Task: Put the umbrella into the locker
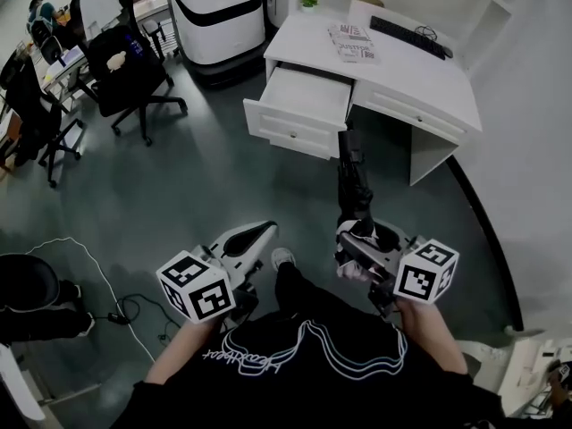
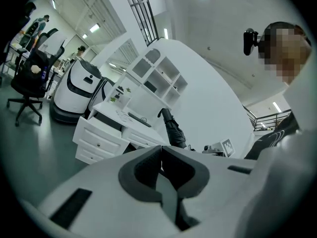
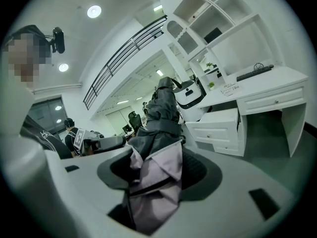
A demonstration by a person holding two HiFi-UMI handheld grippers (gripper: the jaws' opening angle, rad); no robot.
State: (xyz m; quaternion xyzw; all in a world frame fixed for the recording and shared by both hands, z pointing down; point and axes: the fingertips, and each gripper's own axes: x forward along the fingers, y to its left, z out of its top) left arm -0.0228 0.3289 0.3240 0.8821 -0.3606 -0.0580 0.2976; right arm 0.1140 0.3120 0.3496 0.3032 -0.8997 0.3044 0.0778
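Note:
A folded black umbrella (image 1: 352, 179) with a pale lining sticks out forward from my right gripper (image 1: 356, 236), whose jaws are shut on its lower end. In the right gripper view the umbrella (image 3: 161, 128) fills the gap between the pads and rises up the middle of the picture. Beyond its tip stands a white desk (image 1: 420, 70) with one drawer (image 1: 304, 104) pulled open. My left gripper (image 1: 259, 233) hovers level with the right one, to its left, jaws shut with nothing between them. The left gripper view shows the umbrella (image 2: 173, 128) off to the right of the desk drawers (image 2: 99, 139).
A keyboard (image 1: 407, 36), papers (image 1: 350, 41) and a small plant (image 1: 309, 2) lie on the desk. A white machine (image 1: 217, 16) stands left of it. Black office chairs (image 1: 134, 74) are at far left. A cable (image 1: 98, 280) trails over the grey floor.

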